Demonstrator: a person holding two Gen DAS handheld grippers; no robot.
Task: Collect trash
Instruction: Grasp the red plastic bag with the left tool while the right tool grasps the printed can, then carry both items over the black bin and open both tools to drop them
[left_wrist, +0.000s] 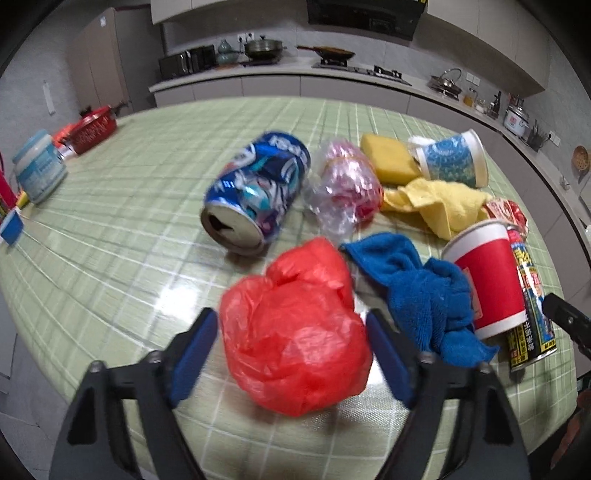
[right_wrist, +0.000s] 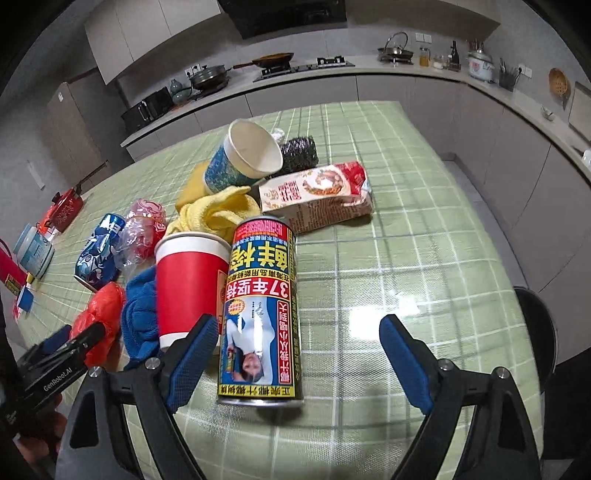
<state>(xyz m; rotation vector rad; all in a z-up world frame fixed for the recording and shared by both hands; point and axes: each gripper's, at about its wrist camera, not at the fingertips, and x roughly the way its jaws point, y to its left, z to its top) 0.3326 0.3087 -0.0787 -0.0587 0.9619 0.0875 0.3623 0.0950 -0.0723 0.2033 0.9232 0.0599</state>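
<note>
Two grippers work at once: left gripper (left_wrist: 291, 350) fingers straddle the red bag (left_wrist: 295, 332), right gripper (right_wrist: 299, 354) fingers bracket the tall can (right_wrist: 262, 314) (neither squeezed yet), apparently for simultaneous pickups.

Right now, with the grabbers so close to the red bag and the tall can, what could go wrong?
1. The left gripper straddles the crumpled red bag; closing could also snag the blue cloth beside one finger.
2. The tall can lies off-centre in the open right gripper, against the red cup; closing may push or roll it and tip the cup.
</note>
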